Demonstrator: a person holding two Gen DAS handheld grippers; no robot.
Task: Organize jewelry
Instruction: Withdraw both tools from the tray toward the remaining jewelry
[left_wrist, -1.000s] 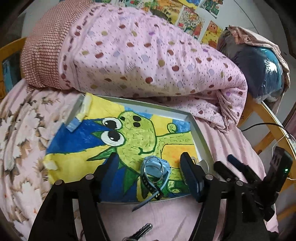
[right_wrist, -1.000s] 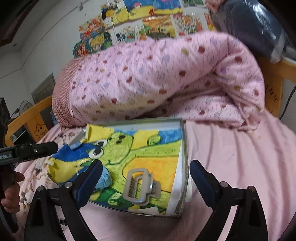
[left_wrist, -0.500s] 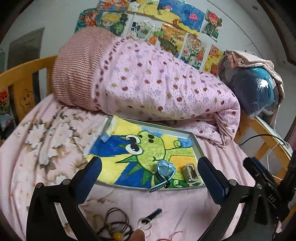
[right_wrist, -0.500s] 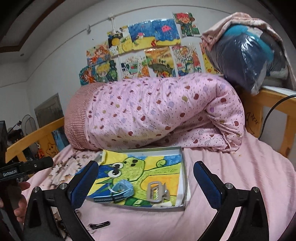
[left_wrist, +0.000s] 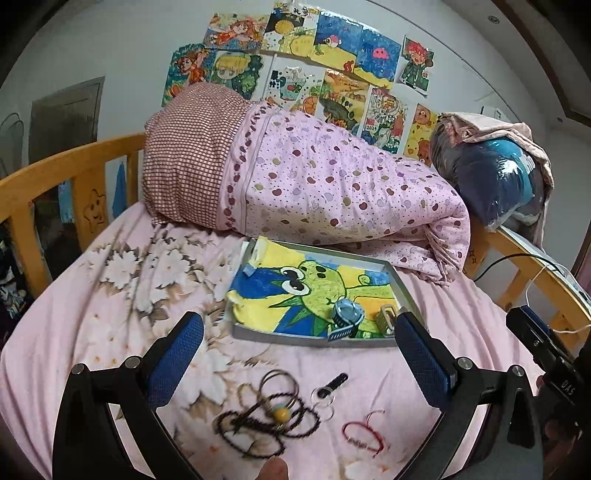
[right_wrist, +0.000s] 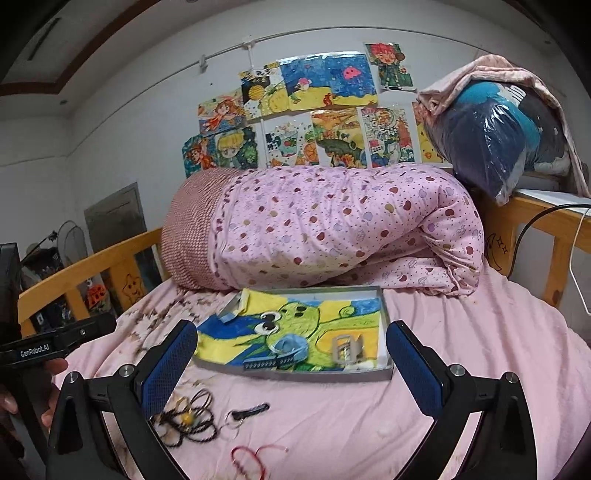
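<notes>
Both grippers pulled back from tray (left_wrist: 400, 286); blurred red string (right_wrist: 255, 459) partly cropped.

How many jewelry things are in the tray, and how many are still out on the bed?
In the tray: 2, the blue watch and the metallic hair claw clip.
On the bed sheet: 3, the dark bead necklace with a yellow bead, the black keyring and the red string bracelet.
Total: 5.
</notes>
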